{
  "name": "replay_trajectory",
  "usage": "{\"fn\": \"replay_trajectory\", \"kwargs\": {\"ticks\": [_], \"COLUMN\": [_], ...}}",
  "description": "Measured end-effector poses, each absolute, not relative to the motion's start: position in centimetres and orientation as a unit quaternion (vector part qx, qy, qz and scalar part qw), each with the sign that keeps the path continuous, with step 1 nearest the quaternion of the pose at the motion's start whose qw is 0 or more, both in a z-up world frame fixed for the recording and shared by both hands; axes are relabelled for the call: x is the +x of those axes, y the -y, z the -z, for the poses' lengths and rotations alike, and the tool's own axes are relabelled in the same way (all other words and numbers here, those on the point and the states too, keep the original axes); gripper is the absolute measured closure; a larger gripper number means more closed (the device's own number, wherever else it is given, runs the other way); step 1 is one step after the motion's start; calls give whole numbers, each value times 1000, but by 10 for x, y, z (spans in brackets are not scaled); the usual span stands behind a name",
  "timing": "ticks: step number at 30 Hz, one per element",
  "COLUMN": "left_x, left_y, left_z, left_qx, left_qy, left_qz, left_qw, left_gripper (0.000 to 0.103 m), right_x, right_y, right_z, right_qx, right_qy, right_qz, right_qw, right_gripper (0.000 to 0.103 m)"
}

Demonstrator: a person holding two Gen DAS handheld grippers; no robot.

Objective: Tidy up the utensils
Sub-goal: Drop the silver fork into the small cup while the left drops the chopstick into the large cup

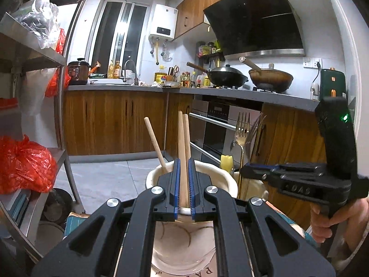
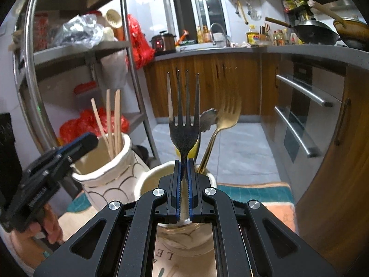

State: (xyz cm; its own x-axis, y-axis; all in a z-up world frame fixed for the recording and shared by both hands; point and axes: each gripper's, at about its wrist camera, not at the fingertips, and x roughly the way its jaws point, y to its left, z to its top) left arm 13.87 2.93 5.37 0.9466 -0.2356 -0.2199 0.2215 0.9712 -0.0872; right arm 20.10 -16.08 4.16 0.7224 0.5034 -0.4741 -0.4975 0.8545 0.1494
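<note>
Both hands were over the two cream holders on the patterned cloth.

Left gripper point(image 1: 183, 184): jaws drawn in narrow, blue pads pinching a wooden chopstick point(image 1: 182, 152) that stood upright over the mouth of the cream cup point(image 1: 152, 175). A second chopstick point(image 1: 187, 133) stood just beside it; I could not tell whether the pads caught that one too. A third chopstick point(image 1: 155, 145) leaned left against the cup's rim, lower end inside. In the right wrist view the same cup showed a scalloped line pattern on its wall point(image 2: 108, 184), with three chopsticks point(image 2: 110, 124) rising from it.

Right gripper point(image 2: 183, 184): jaws also nearly together, clamped on the handle of a dark steel fork point(image 2: 184, 136), tines up, held over the second cream cup point(image 2: 147, 180). The fork's lower handle was hidden behind the pads, so I could not say whether it reached the cup's bottom. A gold fork point(image 2: 227, 117) stood in that cup, leaning right, with an ornate handle end point(image 2: 207, 120) of another utensil between the two forks.

The second cup stood just right of the chopstick cup. From the left wrist view I saw the right gripper's body point(image 1: 299, 180) and the hand point(image 1: 341, 221) gripping it.
</note>
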Motion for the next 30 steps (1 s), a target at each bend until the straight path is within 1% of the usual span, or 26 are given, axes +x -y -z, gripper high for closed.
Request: {"fn": "replay_trajectory", "kwargs": {"ticks": [1,3,6,8,15,17,19,21,23,24,25,26,27,28,29,30], "left_x": [138,136,133,132,132,132,131,130,127,125,123,121,118,116,113,111], "left_y": [-31,-34,-39,-41,-43,-44,-42,-42,-42,-42,-42,-41,-41,-41,-40,-40], "left_z": [-54,-56,-58,-59,-60,-60,-61,-61,-63,-63,-65,-65,-66,-66,-67,-67], "left_qx": [-32,-35,-45,-50,-49,-49,-47,-45,-44,-42,-40,-38,-36,-35,-33,-31], "left_qy": [-114,-110,-105,-104,-107,-110,-112,-115,-114,-114,-115,-116,-116,-115,-116,-116], "left_qz": [116,113,110,112,113,112,108,105,105,105,104,102,99,97,95,94], "left_qw": [986,987,987,987,987,986,987,987,987,987,987,987,988,988,988,988], "left_gripper": [93,83,72,70,70,70,68,61,61,61,58,52,45,41,35,27], "right_x": [202,205,208,210,210,210,208,205,200,196,194,190,188,183,179,174], "right_y": [160,156,150,147,146,146,147,149,154,159,162,166,169,174,179,185], "right_z": [-41,-39,-35,-33,-31,-31,-32,-36,-40,-43,-45,-48,-51,-54,-57,-60], "right_qx": [4,0,-8,-12,-13,-14,-12,-11,-4,2,7,13,17,22,26,31], "right_qy": [-259,-265,-273,-277,-279,-281,-279,-273,-266,-262,-259,-254,-250,-245,-240,-236], "right_qz": [-270,-271,-270,-268,-266,-268,-271,-270,-271,-270,-270,-270,-270,-267,-265,-261], "right_qw": [927,925,923,923,923,922,921,923,925,926,927,929,930,932,933,935], "right_gripper": [97,97,97,97,96,91,83,79,77,73,68,64,54,44,39,27]}}
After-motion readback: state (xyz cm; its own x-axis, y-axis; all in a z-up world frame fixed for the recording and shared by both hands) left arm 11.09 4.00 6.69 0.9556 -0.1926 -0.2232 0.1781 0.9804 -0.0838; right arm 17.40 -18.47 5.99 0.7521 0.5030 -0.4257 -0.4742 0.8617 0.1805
